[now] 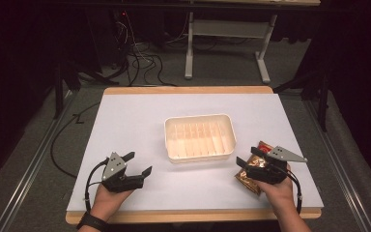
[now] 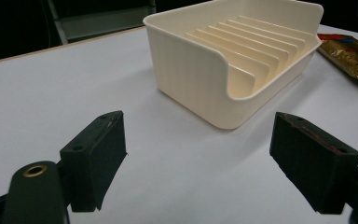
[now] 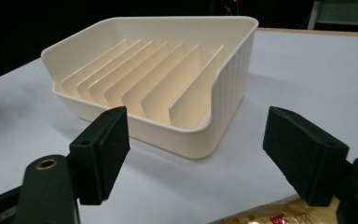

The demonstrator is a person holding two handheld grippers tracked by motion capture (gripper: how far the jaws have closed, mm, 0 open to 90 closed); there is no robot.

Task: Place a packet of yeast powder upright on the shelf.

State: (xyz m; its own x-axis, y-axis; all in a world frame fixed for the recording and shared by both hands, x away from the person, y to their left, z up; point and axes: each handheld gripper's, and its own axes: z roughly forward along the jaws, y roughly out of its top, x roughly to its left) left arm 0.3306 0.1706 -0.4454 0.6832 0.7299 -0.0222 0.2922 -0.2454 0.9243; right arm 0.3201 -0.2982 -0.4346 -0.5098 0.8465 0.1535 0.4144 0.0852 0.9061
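Observation:
A cream plastic tray (image 1: 198, 117) with several upright dividers stands in the middle of the white table. My left gripper (image 1: 138, 163) rests low near the front left, open, nothing between its jaws. In the left gripper view the gripper (image 2: 200, 158) points at the tray's corner wall (image 2: 191, 70), some way off. My right gripper (image 1: 248, 157) is open at the tray's front right corner, above shiny gold and red snack packets (image 1: 249, 182). The right gripper view has its gripper (image 3: 196, 154) facing the tray's open end (image 3: 233, 70), with a packet's edge (image 3: 270, 215) below the jaws.
The white table surface (image 1: 135, 121) has a wooden edge (image 1: 188, 90) at the back and front. A gold packet (image 2: 349, 53) lies right of the tray in the left gripper view. Beyond the table are a white desk frame (image 1: 189, 43), cables (image 1: 145, 63) and dark floor.

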